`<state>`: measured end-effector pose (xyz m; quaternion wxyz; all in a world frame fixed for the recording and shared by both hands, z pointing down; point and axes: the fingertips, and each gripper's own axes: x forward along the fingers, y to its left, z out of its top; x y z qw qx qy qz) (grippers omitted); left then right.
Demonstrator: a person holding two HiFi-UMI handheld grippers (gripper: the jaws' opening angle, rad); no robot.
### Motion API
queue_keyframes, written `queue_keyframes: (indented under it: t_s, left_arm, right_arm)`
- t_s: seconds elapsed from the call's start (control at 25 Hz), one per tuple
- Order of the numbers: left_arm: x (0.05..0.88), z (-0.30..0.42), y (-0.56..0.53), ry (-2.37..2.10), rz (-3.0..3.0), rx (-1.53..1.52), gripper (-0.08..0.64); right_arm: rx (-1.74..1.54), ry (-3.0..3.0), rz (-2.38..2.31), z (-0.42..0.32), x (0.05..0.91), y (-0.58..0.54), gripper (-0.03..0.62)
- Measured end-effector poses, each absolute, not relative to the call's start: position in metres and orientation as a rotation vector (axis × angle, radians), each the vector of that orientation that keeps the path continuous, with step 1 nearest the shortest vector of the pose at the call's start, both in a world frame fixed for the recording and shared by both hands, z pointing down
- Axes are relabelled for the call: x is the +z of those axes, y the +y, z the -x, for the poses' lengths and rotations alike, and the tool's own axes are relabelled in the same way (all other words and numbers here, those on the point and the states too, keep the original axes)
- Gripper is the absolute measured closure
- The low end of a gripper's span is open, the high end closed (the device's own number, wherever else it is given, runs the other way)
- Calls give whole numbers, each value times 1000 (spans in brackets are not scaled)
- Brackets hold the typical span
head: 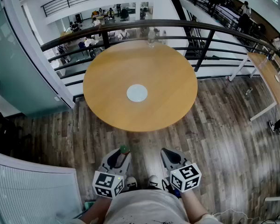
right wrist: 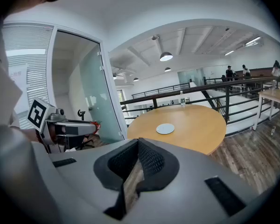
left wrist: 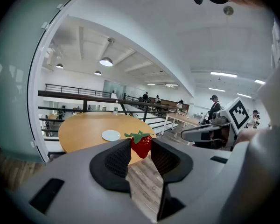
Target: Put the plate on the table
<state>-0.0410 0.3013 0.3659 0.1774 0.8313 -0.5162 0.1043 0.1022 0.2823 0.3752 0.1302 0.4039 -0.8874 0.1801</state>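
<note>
Mezzanine table [head: 168, 101] already bears the plate [head: 137, 93], well apart from both grippers. The left gripper [head: 123, 153] pinches a strawberry [left wrist: 141, 144] at its tips; the right gripper [head: 166, 151] is closed, empty. Risk: a slack pinch drops the berry onto the floor [head: 224, 125].

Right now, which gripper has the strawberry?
The left gripper: a red strawberry is pinched between its jaws. The right gripper has its jaws shut with nothing between them.
</note>
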Motion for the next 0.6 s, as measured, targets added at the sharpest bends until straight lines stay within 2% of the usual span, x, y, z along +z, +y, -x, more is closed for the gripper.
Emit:
queue_keyframes:
  t_s: [0.6]
  left_arm:
    - [361, 58, 311, -1439, -2362, 274, 413]
  right_arm:
    - [517, -2567, -1281, -100, 364, 285, 572]
